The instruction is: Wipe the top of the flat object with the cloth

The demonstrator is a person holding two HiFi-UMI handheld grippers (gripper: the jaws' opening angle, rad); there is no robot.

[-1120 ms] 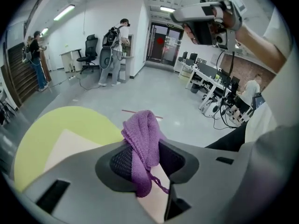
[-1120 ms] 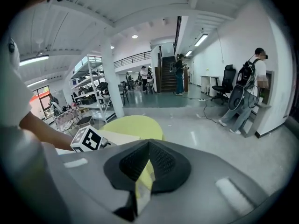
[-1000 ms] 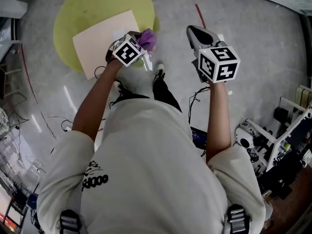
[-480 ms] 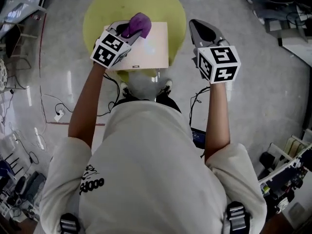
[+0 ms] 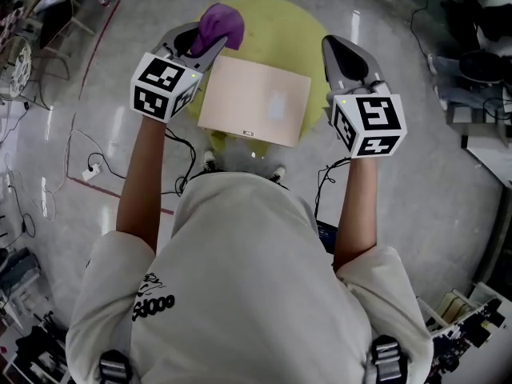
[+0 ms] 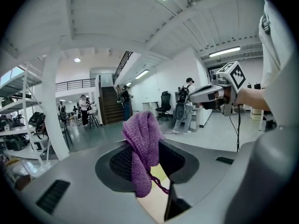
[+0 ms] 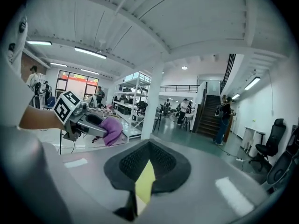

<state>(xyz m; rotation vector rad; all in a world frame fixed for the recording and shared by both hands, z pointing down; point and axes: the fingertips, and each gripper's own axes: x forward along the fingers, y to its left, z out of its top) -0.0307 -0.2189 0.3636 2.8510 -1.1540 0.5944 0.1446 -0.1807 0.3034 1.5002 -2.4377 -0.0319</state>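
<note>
Firmly, left gripper (image 5: 197,45) pinches cloth (image 5: 220,24); right gripper (image 5: 339,52) closed, empty.

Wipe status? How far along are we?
Done: the cloth is clamped in the left gripper. In hand: the cloth is off the board's far left corner, over the yellow table, not on the board. Left: the whole wipe of the board top; no contact shows yet. The right gripper is empty, jaws together, by the board's right edge.
</note>
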